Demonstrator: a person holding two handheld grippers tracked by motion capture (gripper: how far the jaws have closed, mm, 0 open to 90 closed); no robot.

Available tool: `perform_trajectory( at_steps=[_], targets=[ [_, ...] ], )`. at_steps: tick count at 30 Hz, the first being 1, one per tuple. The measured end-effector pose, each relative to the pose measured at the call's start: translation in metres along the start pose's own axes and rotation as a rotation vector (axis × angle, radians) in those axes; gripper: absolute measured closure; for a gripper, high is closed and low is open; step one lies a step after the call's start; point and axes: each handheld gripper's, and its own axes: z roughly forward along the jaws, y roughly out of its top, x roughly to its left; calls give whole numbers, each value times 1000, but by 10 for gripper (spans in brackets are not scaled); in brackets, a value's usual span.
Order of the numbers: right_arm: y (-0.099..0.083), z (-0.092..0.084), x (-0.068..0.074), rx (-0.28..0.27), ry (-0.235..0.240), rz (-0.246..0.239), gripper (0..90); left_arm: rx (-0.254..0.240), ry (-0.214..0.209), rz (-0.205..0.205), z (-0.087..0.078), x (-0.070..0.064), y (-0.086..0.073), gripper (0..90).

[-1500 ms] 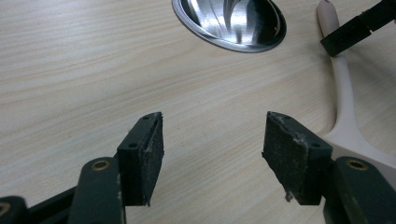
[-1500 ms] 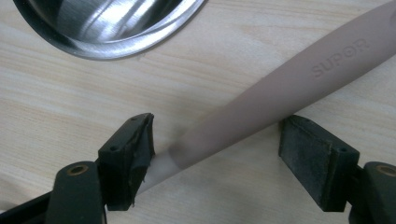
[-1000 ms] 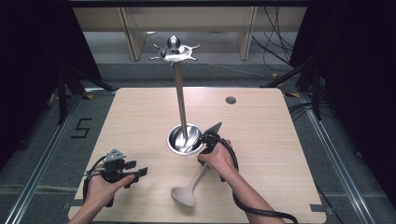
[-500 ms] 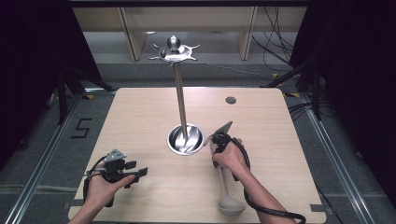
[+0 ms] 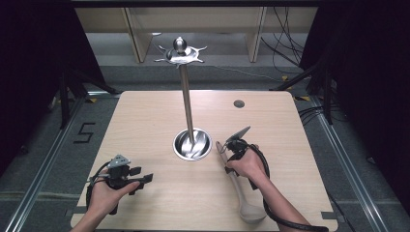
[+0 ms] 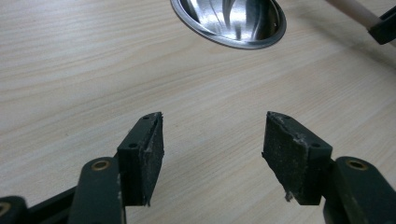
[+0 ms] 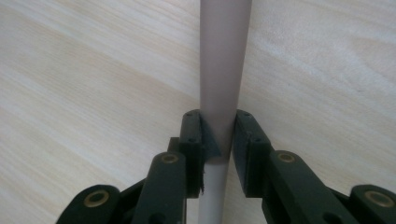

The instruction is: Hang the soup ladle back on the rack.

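A beige ladle (image 5: 240, 192) lies near the table's front right, its bowl toward the front edge and its handle (image 7: 224, 60) pointing toward the stand. My right gripper (image 5: 226, 151) is shut on that handle. Its jaws have just been closing, and in the right gripper view (image 7: 218, 135) both pads press on the handle. A steel utensil stand rises from a round dish base (image 5: 192, 144), with a pole (image 5: 186, 101) and a hook crown (image 5: 180, 52) at the top. My left gripper (image 5: 145, 179) rests at the front left, open with nothing between its pads (image 6: 149, 149).
The wooden table (image 5: 145, 121) has a small dark hole (image 5: 239, 103) at its back right. The stand's base (image 6: 229, 21) lies ahead of the left gripper. Shelving and cables stand beyond the far edge, and dark curtains hang on both sides.
The right hand has shifted right, away from the stand's base. The ladle's bowl has swung from the hand's front left round to its front right. The left gripper has stayed put.
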Motion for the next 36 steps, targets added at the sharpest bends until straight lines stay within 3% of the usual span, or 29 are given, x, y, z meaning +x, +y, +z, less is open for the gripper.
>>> perform_trajectory(
  at_steps=[5, 6, 8, 9, 11, 12, 14, 17, 19, 20, 21, 22, 23, 24, 26, 27, 30, 34, 36],
  targets=[
    [-7, -15, -2, -52, 9, -28, 754, 2, 3, 3, 0, 0, 0, 375],
    [-10, -20, -3, -98, 23, -59, 754, 1, 5, 8, 0, 0, 0, 375],
    [-11, -23, -3, -111, 24, -65, 754, 5, 0, 0, 1, 0, 0, 375],
    [-15, -30, -2, -111, 25, -45, 754, 8, -2, 2, 1, 0, 0, 375],
    [-17, -32, -2, -137, 34, -66, 754, 9, 5, 4, 1, 0, 0, 375],
    [-18, -33, -4, -164, 42, -96, 754, 8, 4, 1, 1, 0, 0, 375],
    [-22, -40, -4, -203, 34, -93, 754, 5, 5, 5, 1, -1, 0, 375],
    [-27, -47, -4, -253, 51, -101, 754, 4, 5, 5, 1, -1, -1, 375],
    [-29, -50, -2, -257, 68, -88, 754, 16, 7, 17, 0, 0, 0, 375],
    [-31, -51, -5, -284, 70, -122, 754, 15, 9, 14, 1, 0, 0, 375],
    [-36, -56, -2, -300, 108, -104, 754, 16, 8, 14, 1, 0, 0, 375],
    [-36, -57, -7, -336, 88, -150, 754, 14, 5, 13, 1, 0, 0, 375],
    [-36, -57, -7, -336, 88, -150, 754, 14, 5, 13, 1, 0, 0, 375],
    [-39, -59, -8, -363, 114, -185, 754, 14, 5, 13, 1, 0, 0, 375],
    [-44, -64, -10, -418, 147, -193, 754, 13, 4, 12, 1, -1, 0, 376],
    [-46, -66, -9, -410, 121, -159, 754, 13, 4, 13, 1, -1, 0, 376],
    [-50, -68, -11, -491, 183, -230, 754, 17, -2, 6, 1, -1, 0, 376],
    [-56, -70, -9, -520, 208, -227, 753, 18, 5, 15, 1, -1, 0, 376],
    [-59, -69, -12, -572, 222, -282, 753, 14, 3, 13, 1, 0, 0, 376]
  ],
)
